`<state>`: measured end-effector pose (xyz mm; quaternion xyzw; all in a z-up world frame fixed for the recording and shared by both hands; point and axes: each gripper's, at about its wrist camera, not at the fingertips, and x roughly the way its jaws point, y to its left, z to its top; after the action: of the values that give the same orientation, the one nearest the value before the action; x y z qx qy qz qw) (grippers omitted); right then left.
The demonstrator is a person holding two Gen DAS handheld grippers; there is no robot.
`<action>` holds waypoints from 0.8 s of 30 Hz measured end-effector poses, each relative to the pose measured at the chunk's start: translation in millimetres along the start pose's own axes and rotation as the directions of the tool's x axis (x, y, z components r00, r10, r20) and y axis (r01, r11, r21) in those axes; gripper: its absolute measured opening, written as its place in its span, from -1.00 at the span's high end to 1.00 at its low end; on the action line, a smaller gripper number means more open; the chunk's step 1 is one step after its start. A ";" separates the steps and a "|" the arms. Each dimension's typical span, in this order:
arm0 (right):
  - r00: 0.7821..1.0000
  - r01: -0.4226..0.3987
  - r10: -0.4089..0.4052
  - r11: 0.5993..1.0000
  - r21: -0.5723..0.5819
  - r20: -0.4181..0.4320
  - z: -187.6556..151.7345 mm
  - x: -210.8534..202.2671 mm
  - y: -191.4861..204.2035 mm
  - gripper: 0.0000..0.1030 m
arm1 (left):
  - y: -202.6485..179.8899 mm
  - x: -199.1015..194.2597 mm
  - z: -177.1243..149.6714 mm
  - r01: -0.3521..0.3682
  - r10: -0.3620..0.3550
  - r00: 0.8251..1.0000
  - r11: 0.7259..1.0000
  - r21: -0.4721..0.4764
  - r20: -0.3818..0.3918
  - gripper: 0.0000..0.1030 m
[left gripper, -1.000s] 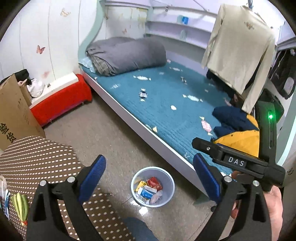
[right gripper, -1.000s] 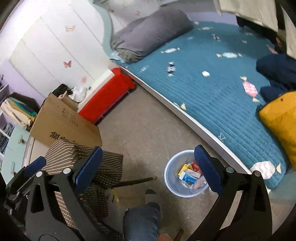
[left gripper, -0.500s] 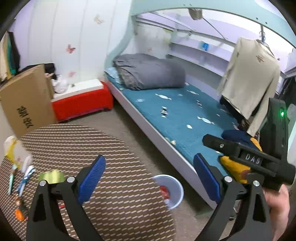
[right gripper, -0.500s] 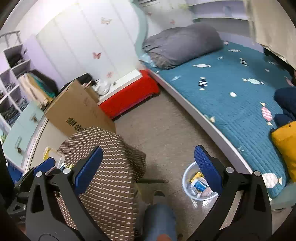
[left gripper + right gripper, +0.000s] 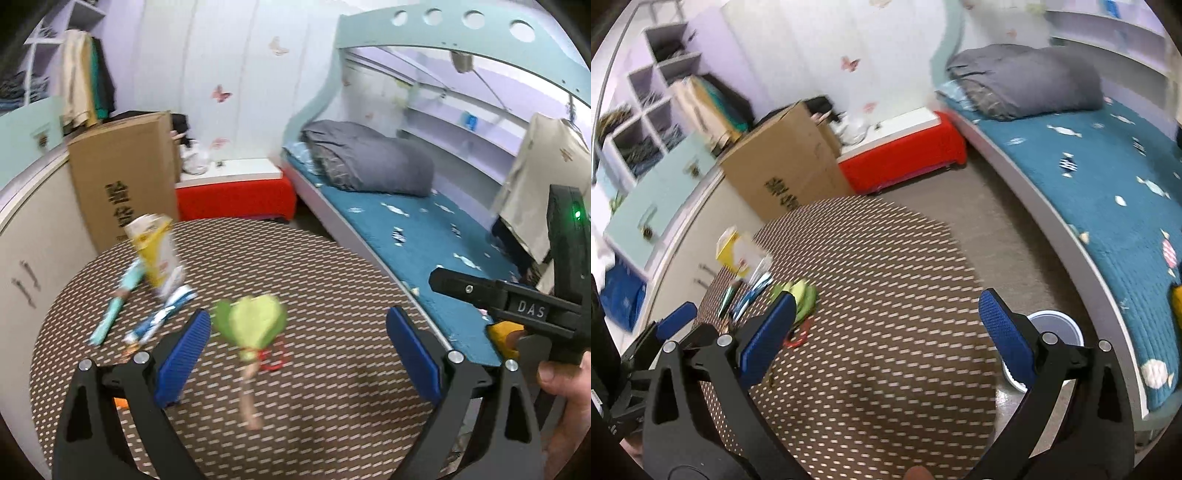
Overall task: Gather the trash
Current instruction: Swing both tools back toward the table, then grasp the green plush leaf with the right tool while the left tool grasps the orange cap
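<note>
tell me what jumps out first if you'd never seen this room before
The round brown table with pale dashes fills the foreground, with litter at its left: a green leaf-shaped wrapper, a yellow-and-white carton and thin teal and blue wrappers. Behind it a bright red bench sits beside a tall cardboard box, and the teal bed with a rolled grey quilt runs along the right. Both grippers, left and right, hang open and empty over the table.

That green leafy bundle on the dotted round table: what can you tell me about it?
The green leafy bundle looks like pale green leaves, blurred by motion, gathered onto a tan stalk that points toward the camera. It lies flat on the brown dotted round table, with something red, perhaps a band, at its neck. It lies between the open left gripper's blue fingers, untouched. Wrappers lie to its left.
</note>
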<state>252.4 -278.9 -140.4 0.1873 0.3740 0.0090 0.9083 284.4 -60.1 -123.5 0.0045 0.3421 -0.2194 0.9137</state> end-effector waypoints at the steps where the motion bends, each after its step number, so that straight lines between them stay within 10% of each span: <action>1: 1.000 -0.006 0.006 1.000 -0.015 -0.011 -1.9 4.5 7.7 -0.88 | 10.2 -1.9 -4.4 -0.019 0.019 1.000 1.000 -0.010 -0.002 -0.82; 24: 0.979 -0.059 0.016 0.977 -0.206 -0.201 -34.3 103.5 103.3 -0.88 | 147.8 -1.2 -81.6 -0.242 0.226 0.963 0.965 -0.098 -0.149 -0.82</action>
<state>316.3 -155.2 -196.8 0.0950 0.4561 0.0844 0.8808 292.5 86.8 -206.2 0.0070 0.4130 -0.0886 0.9064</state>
